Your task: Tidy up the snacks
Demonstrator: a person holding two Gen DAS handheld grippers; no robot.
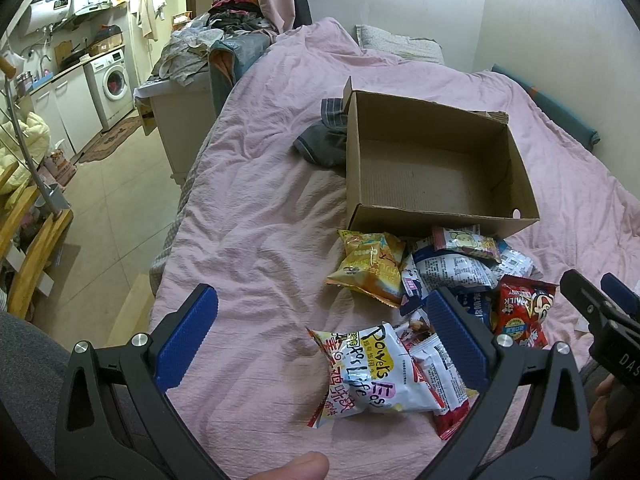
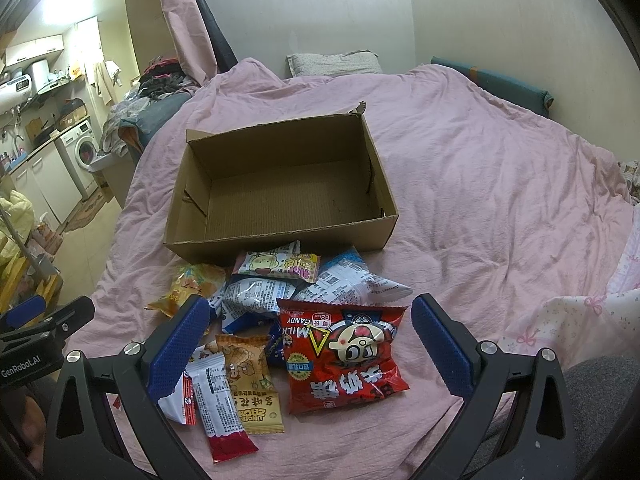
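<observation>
On the pink bed cover [image 2: 480, 168], near its front edge, the snack pile is lying just in front of the empty cardboard box [image 2: 280, 236]; red milk-candy bag [image 2: 344, 344] is sitting crinkled w/ print upside down. You're holding the right gripper [image 2: 310, 332] wide apart over it, left gripper [image 1: 322, 332] likewise gaping above the white bag [image 1: 372, 372].

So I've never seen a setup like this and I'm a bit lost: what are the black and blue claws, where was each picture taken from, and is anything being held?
The claws are hand-held grippers, one per hand, each carrying a camera that looks along its fingers. One picture is from the left gripper, the other from the right gripper. Both are open and hold nothing. On the pink bedcover lie an empty cardboard box and loose snack packets, such as a red candy bag and a white bag.
</observation>
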